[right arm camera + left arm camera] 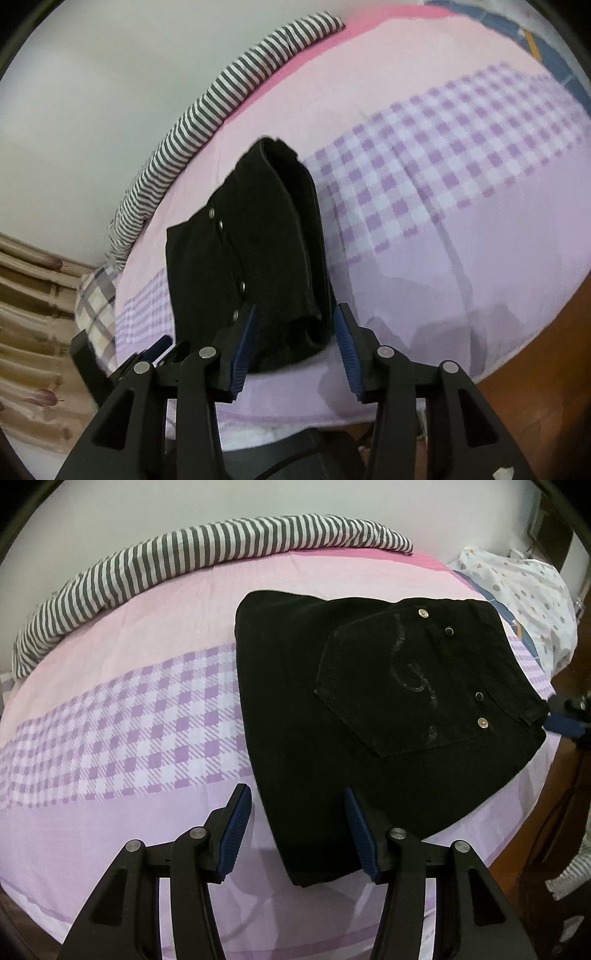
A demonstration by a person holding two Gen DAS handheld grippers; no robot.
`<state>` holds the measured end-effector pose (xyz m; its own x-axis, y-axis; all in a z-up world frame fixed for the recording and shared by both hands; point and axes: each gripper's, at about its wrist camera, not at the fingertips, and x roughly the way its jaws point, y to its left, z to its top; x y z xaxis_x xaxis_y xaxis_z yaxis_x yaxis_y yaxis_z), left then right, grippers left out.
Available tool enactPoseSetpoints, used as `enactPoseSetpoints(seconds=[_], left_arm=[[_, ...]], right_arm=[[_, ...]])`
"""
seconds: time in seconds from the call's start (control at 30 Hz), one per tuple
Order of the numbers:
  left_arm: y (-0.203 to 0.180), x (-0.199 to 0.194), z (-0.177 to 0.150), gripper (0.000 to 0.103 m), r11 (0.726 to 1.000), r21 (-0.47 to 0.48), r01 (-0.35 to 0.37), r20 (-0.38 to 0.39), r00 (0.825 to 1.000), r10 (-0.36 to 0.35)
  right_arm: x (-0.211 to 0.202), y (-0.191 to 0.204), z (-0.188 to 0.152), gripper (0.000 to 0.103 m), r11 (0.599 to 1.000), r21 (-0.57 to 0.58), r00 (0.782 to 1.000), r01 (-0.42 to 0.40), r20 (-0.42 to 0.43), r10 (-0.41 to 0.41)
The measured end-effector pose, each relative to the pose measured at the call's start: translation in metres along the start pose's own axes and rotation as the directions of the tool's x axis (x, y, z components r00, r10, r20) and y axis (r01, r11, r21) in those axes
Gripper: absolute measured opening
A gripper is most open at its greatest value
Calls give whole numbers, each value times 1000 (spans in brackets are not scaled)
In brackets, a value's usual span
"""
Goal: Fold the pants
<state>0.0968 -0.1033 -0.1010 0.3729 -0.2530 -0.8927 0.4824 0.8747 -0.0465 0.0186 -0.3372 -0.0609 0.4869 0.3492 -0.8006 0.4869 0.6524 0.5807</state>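
In the left wrist view, black pants [332, 709] lie folded into a compact stack on a bed sheet [110, 635] that runs pink at the top, lilac gingham across the middle and pale lilac below. The stack fills the picture from the centre toward 3 o'clock, with a back pocket [413, 686] uppermost; the pocket carries faint curling stitched decoration that forms no readable word, and metal rivets [482, 722] mark its corners. No brand tag or label can be read. The left gripper [297, 834] sits at 6 o'clock with its blue-padded fingers [236, 830] spread well apart; the near corner of the pants lies between them, and the pads press on nothing. A grey-and-white striped blanket [177, 550] is bunched along the far edge from 9 to 12 o'clock against a pale wall, and a white pillow with coloured dots [524, 590] rests at 2 o'clock. At 3 o'clock a blue pad of the right gripper [565, 727] shows just past the waistband edge. In the right wrist view, the same folded pants [251, 258] sit at the centre, their layered edge facing the camera. The right gripper [295, 343] at 6 o'clock stands partly open, its blue pads on either side of the near end without pinching it. The left gripper [155, 350] appears at 8 o'clock, beside a plaid cloth [96, 302] and a beige curtain [29, 314].
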Motion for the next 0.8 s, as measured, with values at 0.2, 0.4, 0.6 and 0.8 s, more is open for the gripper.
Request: enactPoseSetpoints(seconds=[0.2,0.4,0.6,0.8], left_arm=[[2,1,0,54,1000,-3,0,-6,1000,0],[4,5,-1,56,1000,-27,13,-13,1000,-13],[3,7,-1,56,1000,-23,14,-20,1000,-15],[5,7,1,56,999,-25,32,-17,999,-32]], right_arm=[[11,-11,-9,58,995,86,996,-41,-71,47],[22,-3,-1,35,996,73,998,-42,-41,45],[14,12,3,27,999,-34,1000,-1,20,2],[23,-2,6,38,1000,-13,999,-16,-28,16]])
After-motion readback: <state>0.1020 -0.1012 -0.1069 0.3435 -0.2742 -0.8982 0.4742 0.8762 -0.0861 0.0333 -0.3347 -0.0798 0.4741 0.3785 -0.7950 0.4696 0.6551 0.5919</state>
